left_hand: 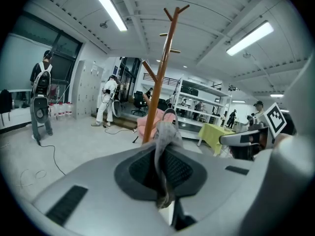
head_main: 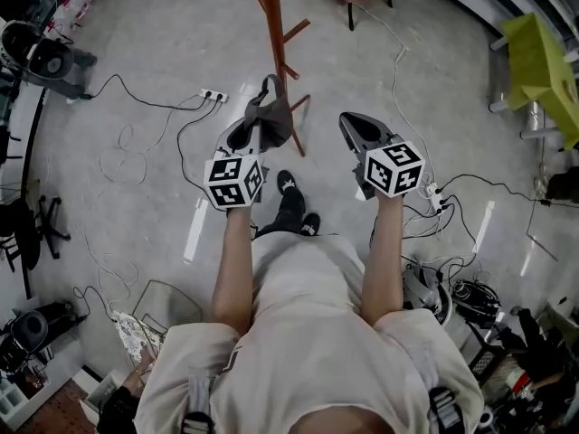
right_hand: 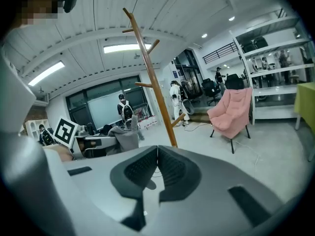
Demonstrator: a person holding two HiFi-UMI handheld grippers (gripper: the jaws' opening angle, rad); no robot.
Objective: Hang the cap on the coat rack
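Observation:
A grey cap (head_main: 271, 116) hangs from my left gripper (head_main: 256, 127), which is shut on its fabric; in the left gripper view the cap (left_hand: 165, 144) is pinched between the jaws. The wooden coat rack (head_main: 276, 43) stands just ahead of the cap, its pole (left_hand: 160, 77) rising beyond the jaws with bare pegs. My right gripper (head_main: 355, 127) is held to the right of the rack, shut with nothing in it (right_hand: 156, 154). The right gripper view shows the rack (right_hand: 153, 87) and the held cap (right_hand: 127, 134) to its left.
Cables and a power strip (head_main: 213, 96) lie on the grey floor to the left. A pink armchair (right_hand: 231, 113) stands beyond the rack, a yellow-green table (head_main: 543, 70) at the right. People stand far off (left_hand: 106, 101). My black shoes (head_main: 291, 197) are below the grippers.

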